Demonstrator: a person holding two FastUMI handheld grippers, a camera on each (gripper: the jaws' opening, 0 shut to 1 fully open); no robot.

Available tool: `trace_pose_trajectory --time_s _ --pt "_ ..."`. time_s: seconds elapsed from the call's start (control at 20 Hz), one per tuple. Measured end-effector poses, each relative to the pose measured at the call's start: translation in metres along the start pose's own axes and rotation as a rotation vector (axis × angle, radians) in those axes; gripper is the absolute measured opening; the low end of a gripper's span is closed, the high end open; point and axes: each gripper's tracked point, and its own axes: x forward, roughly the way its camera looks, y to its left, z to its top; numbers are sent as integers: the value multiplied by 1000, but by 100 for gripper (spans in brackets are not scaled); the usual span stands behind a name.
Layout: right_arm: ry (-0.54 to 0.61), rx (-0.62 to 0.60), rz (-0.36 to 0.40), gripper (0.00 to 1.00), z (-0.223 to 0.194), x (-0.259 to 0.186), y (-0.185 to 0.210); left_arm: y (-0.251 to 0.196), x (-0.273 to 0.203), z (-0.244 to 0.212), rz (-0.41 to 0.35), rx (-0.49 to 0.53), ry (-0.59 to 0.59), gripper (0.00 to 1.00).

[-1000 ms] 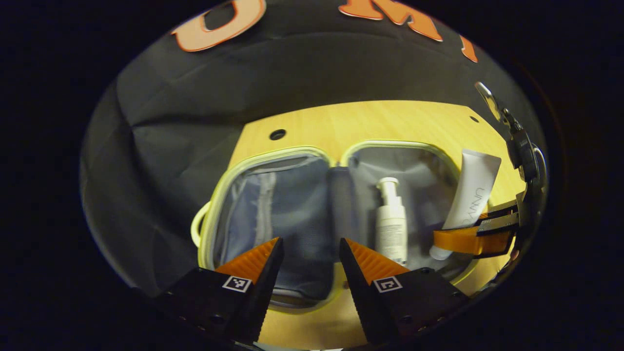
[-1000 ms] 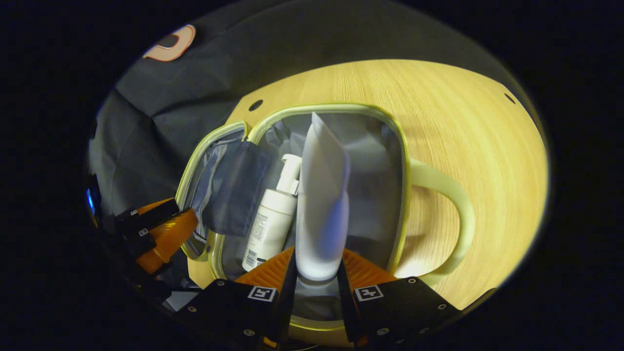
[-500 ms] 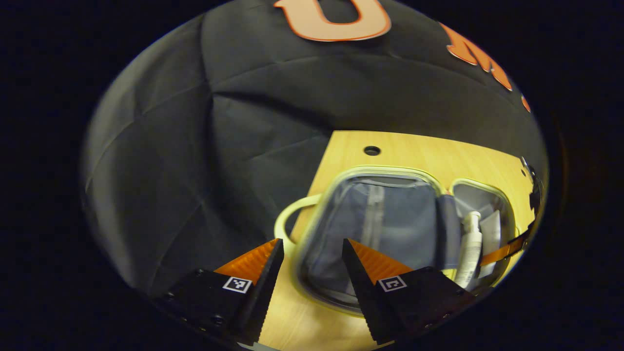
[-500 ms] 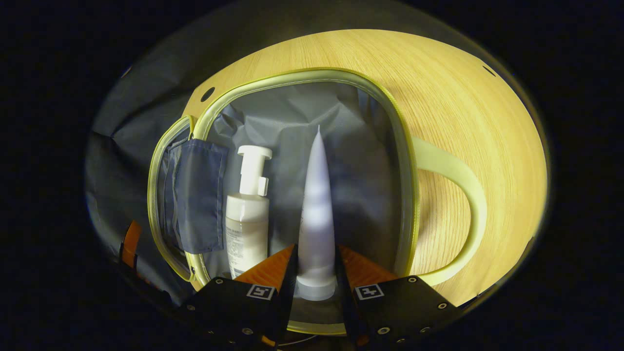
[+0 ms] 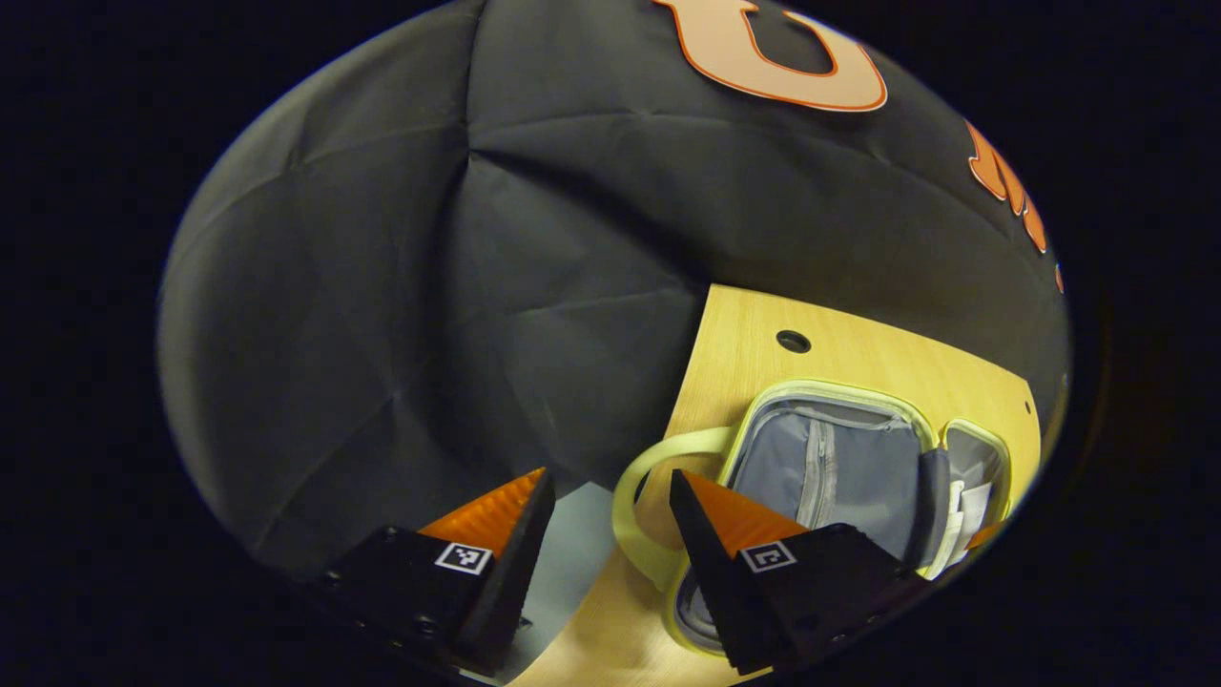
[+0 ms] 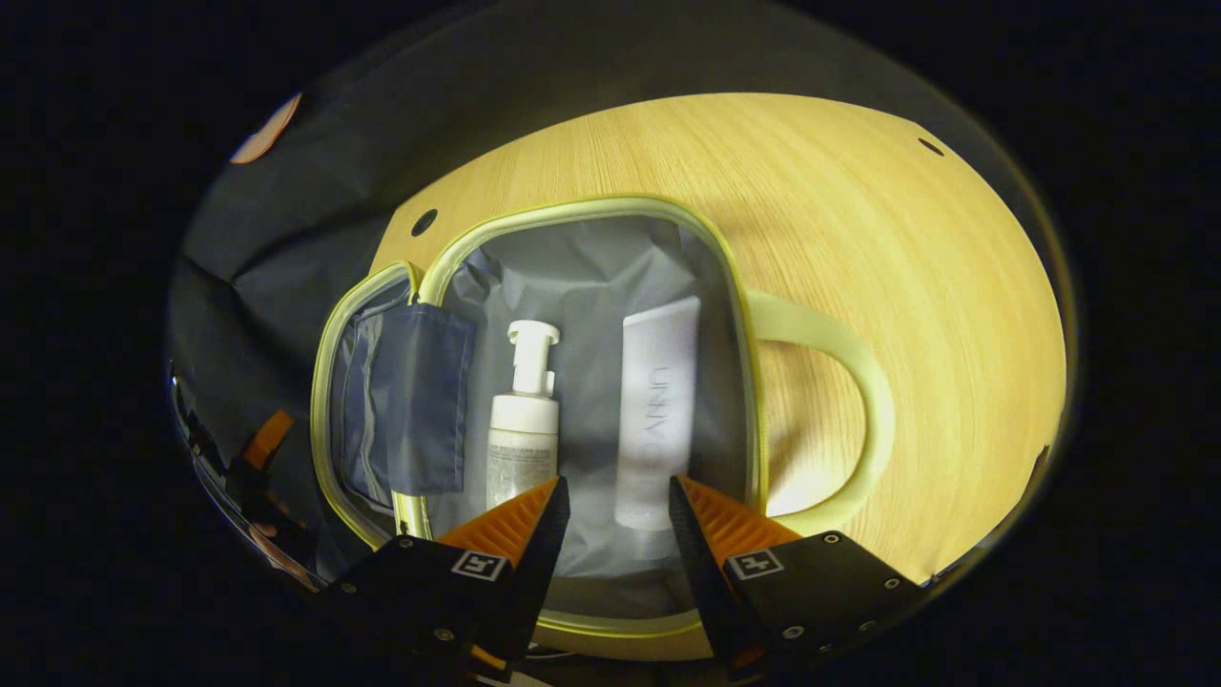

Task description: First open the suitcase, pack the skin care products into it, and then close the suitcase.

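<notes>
Both grippers are standing with their jaws spread and nothing between them. Nearest to me, the right gripper [image 6: 610, 510] is hovering over the near rim of the open suitcase [image 6: 572, 630], and the tube [image 6: 653, 410] is lying just beyond its fingertips at about 12 o'clock, flat on the grey lining, cap end toward the gripper and long axis running away from it. The pump bottle [image 6: 523, 420] is lying parallel beside the tube at about 11 o'clock, nozzle pointing away. Both skin care products are resting in the right-hand half of the case, so packing looks done and closing appears to be the step left. Farther out at 3 o'clock the pale handle [image 6: 858, 420] of that half is arching over the wooden table [image 6: 858, 239]. The left gripper [image 5: 606, 501] is hanging past the table's left corner, with the other half's handle [image 5: 634, 520] looping right between its fingers and the zippered lid half [image 5: 825, 468] stretching off toward 2 o'clock. Since the hinge is running front to back between the two halves, I judge the left gripper the nearer one to swing the empty lid over the filled side.
</notes>
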Motion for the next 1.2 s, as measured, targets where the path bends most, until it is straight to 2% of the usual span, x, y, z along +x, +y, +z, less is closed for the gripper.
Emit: trace_pose_trajectory --time_s 0.05,0.1,0.15,0.4,0.55,0.6,0.65,0.8,0.9,1.0,1.1,1.2 --pt "-25 -6 5 72 2 -9 -1 0 7 -1 -25 -21 13 79" --pt "-54 -9 13 67 5 -18 -2 5 10 -2 -31 -43 31 76" --pt "-96 -7 33 75 11 -29 -1 6 16 -4 -53 -69 53 79" --pt "-327 20 107 86 53 -91 -8 0 44 -34 -112 -127 176 80" --pt "-464 -5 72 92 81 -127 -27 0 57 -39 -148 -201 217 81" --pt "-502 -12 69 93 91 -140 -32 -7 59 -42 -183 -232 249 75" --pt "-534 -15 57 94 97 -151 -38 -11 62 -49 -204 -246 281 56" --pt "-604 -9 25 95 113 -177 -59 -16 71 -54 -250 -236 330 55" --pt "-631 -1 17 95 116 -185 -67 -14 75 -63 -236 -240 369 22" --pt "-653 -2 4 95 117 -191 -78 -17 75 -56 -243 -225 348 19" --pt "-670 -10 -17 95 117 -197 -91 -20 60 -45 -270 -193 317 13" --pt "-705 -26 -22 96 121 -206 -98 -22 48 -31 -262 -145 271 13"
